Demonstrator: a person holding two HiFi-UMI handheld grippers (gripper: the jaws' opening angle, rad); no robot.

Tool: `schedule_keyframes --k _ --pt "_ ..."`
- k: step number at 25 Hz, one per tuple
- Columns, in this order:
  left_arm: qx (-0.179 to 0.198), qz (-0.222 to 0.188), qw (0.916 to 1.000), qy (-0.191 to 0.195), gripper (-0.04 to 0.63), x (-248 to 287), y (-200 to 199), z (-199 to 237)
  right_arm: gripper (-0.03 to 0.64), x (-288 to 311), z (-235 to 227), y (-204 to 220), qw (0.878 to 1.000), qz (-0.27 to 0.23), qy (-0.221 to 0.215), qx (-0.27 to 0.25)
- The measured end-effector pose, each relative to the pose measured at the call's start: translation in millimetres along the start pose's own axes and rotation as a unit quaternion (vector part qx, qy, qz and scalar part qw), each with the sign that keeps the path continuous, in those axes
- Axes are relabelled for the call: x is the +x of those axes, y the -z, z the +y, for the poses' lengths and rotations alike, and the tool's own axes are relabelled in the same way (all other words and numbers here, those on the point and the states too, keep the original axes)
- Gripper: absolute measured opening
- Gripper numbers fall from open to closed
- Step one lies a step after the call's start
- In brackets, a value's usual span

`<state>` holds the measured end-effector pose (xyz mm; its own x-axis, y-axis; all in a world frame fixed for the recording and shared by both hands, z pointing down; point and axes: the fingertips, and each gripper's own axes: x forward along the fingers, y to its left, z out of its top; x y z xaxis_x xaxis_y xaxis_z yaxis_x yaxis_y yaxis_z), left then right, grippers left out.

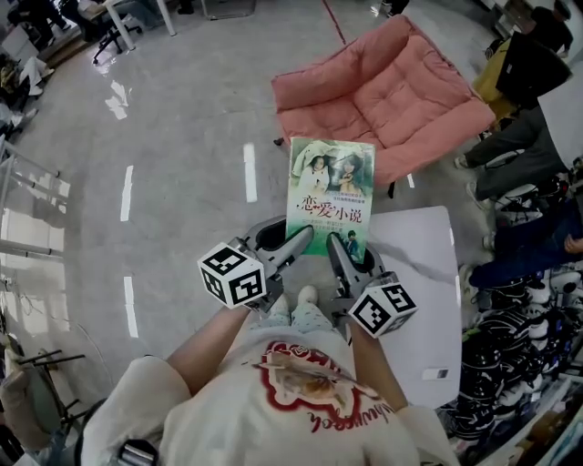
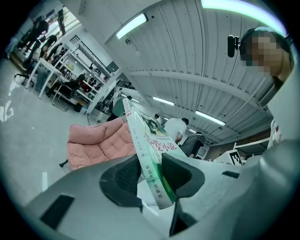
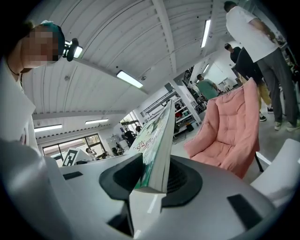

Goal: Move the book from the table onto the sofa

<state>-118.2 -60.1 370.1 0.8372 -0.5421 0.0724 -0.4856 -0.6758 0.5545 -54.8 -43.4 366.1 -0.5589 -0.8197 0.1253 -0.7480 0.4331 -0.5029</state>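
A green-covered book (image 1: 330, 194) with Chinese print is held flat in the air by its near edge. My left gripper (image 1: 302, 238) is shut on its near left corner and my right gripper (image 1: 333, 244) is shut on its near right corner. In the left gripper view the book (image 2: 146, 149) stands edge-on between the dark pads, and in the right gripper view the book (image 3: 158, 145) is clamped the same way. The pink sofa (image 1: 387, 96) lies just beyond the book's far edge. The pink sofa (image 2: 99, 143) also shows ahead of the left gripper, and the sofa (image 3: 232, 129) to the right of the right gripper.
A white table (image 1: 424, 273) stands under and right of my right hand. Seated people (image 1: 524, 155) and dark shoes (image 1: 515, 355) crowd the right side. Grey floor with white marks (image 1: 250, 171) stretches left of the sofa. Desks and chairs (image 1: 109, 27) stand at the far left.
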Motion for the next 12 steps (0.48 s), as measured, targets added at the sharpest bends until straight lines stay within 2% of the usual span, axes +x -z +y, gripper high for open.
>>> schedule_keyframes --k 3,7,12 --pt "-0.004 0.001 1.0000 0.001 0.133 8.5 -9.7 6.6 0.106 9.3 -4.3 -8.7 1.000 -0.005 0.001 0.004" --pt "-0.001 0.002 1.0000 0.002 0.133 27.1 -48.4 36.7 0.106 52.5 -12.6 -34.6 1.000 -0.012 0.005 0.011" --pt "0.001 -0.001 1.0000 0.005 0.133 68.4 -58.9 72.0 0.107 86.5 -53.3 -44.2 1.000 -0.016 0.011 0.016"
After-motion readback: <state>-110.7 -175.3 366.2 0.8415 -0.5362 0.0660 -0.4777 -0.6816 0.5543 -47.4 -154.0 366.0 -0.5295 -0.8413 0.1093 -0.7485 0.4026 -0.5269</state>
